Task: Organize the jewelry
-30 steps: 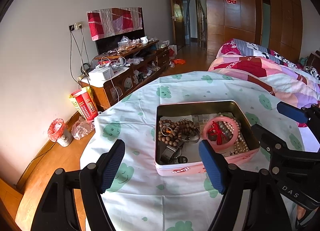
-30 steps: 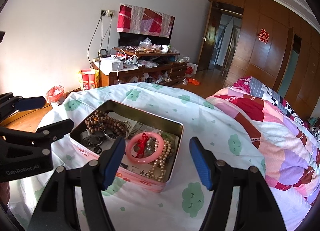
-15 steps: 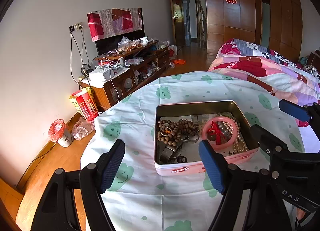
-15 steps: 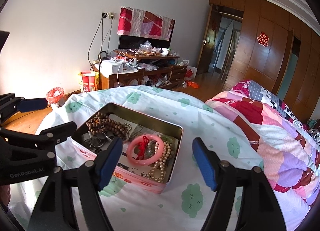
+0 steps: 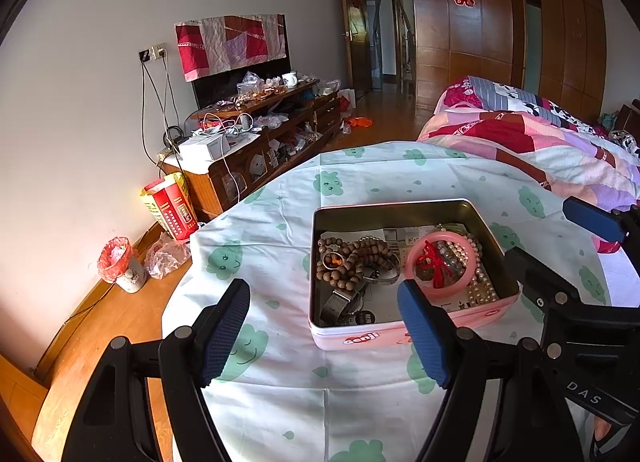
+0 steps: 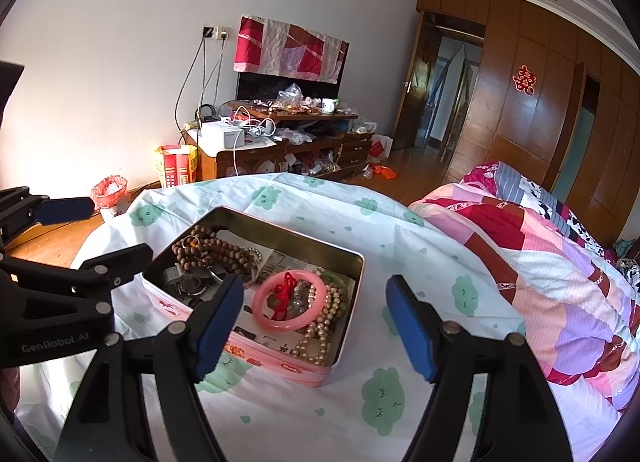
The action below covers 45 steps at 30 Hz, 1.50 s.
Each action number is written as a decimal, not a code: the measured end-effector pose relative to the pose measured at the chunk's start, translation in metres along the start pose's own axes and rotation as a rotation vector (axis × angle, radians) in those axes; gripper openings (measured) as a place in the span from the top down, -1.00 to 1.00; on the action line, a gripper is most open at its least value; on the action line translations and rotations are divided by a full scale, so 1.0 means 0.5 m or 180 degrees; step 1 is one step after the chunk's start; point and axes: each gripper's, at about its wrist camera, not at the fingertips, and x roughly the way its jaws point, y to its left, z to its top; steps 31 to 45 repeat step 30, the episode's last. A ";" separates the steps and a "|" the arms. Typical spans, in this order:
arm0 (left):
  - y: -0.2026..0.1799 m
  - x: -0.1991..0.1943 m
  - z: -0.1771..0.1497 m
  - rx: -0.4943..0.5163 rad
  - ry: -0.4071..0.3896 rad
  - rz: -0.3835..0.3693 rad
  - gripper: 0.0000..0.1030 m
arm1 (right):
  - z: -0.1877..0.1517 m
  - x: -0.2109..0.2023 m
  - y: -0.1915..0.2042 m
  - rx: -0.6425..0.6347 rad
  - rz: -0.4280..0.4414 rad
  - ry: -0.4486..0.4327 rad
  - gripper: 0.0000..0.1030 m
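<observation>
My right gripper [image 6: 314, 326]: jaws spread wide, blue pads [image 6: 408, 328] holding nothing, poised over the near side of the tin.
My left gripper [image 6: 100, 229]: enters from the left edge, its lower finger just beside the tin's left corner; jaws apart.
Tin [image 6: 352, 302]: open pink box on the cloud-print sheet [image 6: 400, 246].
Pink bangle [image 6: 289, 300]: lies flat inside, a red cord [image 6: 285, 294] knotted on it.
Pearl strand [image 6: 324, 326]: beside the bangle, toward the tin's right wall.
Wooden beads [image 6: 218, 248]: heaped in the far left corner.
Quilt [image 6: 540, 254]: patchwork, bunched to my right.
</observation>
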 end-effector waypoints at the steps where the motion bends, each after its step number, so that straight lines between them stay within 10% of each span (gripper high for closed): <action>1: 0.000 0.000 0.000 -0.0001 0.0002 0.0004 -0.49 | 0.000 -0.001 -0.001 0.0000 -0.0005 -0.0003 -0.49; 45: 0.005 0.001 0.003 -0.0058 -0.0067 0.0101 -0.70 | -0.004 0.000 -0.007 0.0007 -0.0021 -0.0001 -0.54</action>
